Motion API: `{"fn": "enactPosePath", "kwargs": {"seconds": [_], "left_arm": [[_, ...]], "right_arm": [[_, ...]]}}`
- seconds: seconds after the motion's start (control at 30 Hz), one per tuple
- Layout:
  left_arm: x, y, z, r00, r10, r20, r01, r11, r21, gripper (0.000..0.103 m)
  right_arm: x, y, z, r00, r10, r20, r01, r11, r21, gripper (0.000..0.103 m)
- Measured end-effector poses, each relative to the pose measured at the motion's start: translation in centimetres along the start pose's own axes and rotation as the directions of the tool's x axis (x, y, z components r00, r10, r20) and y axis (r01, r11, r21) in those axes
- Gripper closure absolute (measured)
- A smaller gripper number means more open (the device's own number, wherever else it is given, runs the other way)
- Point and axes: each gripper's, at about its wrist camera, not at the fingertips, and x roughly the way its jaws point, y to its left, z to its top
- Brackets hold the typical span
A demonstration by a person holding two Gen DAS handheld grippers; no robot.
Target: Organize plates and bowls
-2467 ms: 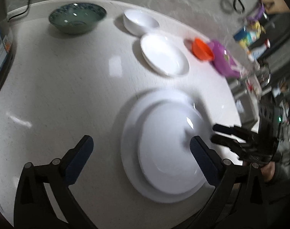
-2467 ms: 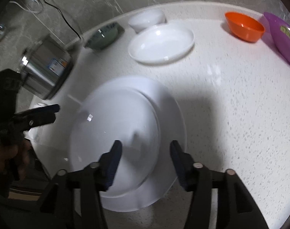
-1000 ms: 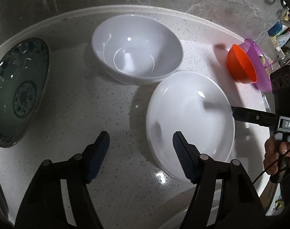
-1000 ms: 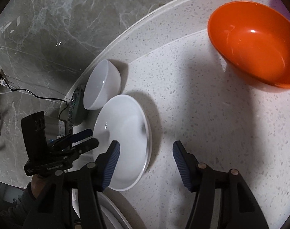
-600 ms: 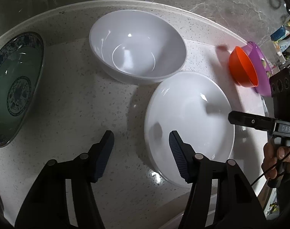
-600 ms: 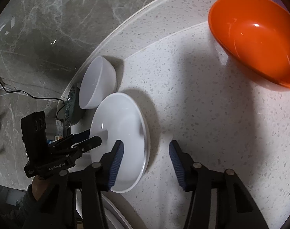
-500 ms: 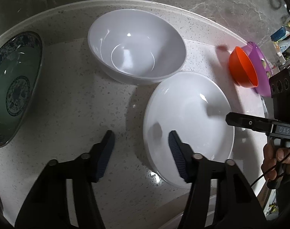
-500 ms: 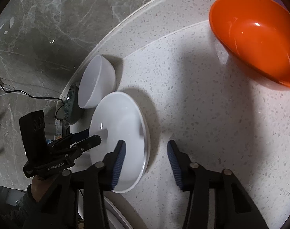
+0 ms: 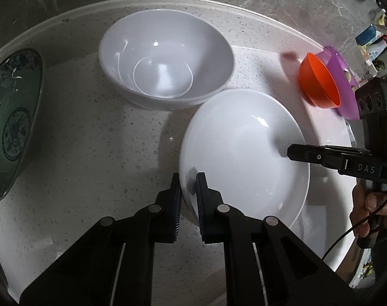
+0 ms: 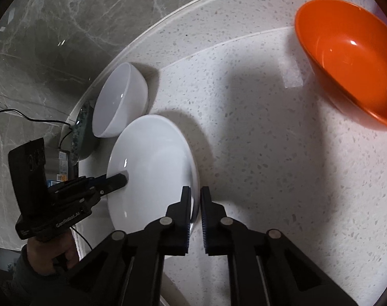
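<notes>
A shallow white plate (image 9: pixel 244 153) lies on the speckled white table (image 9: pixel 91 140). My left gripper (image 9: pixel 188 186) is shut on its near left rim. My right gripper (image 10: pixel 195 199) is shut on the plate's opposite rim; the plate (image 10: pixel 152 163) shows in the right wrist view. The right gripper (image 9: pixel 295 151) also shows in the left wrist view, and the left gripper (image 10: pixel 119 178) in the right wrist view. A deep white bowl (image 9: pixel 165 58) stands just behind the plate, also visible in the right wrist view (image 10: pixel 119 107).
A green patterned bowl (image 9: pixel 12 117) stands at the far left. An orange bowl (image 10: pixel 351 58) and a purple dish (image 9: pixel 342 81) stand to the right. The table's rim (image 9: pixel 244 6) curves behind the bowls. Part of a larger white plate (image 9: pixel 331 229) lies near the front right.
Both grippers have closed from wide open onto opposite rims of the shallow white plate. Earlier they moved away from the stacked plates toward this plate.
</notes>
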Motion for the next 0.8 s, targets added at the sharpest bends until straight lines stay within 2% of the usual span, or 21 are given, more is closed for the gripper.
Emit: {"fn": "enactPosePath", "kwargs": {"seconds": [0.43, 0.8], "left_arm": [[-0.6, 0.1, -0.2, 1.000, -0.009, 0.007, 0.009, 1.000, 0.004, 0.094], [-3.7, -0.1, -0.7, 1.000, -0.014, 0.026, 0.014, 1.000, -0.005, 0.094]], "right_arm": [[-0.4, 0.0, -0.2, 1.000, 0.003, 0.011, -0.003, 1.000, 0.003, 0.095], [-1.7, 1.5, -1.1, 1.000, 0.012, 0.017, -0.012, 1.000, 0.005, 0.094]]}}
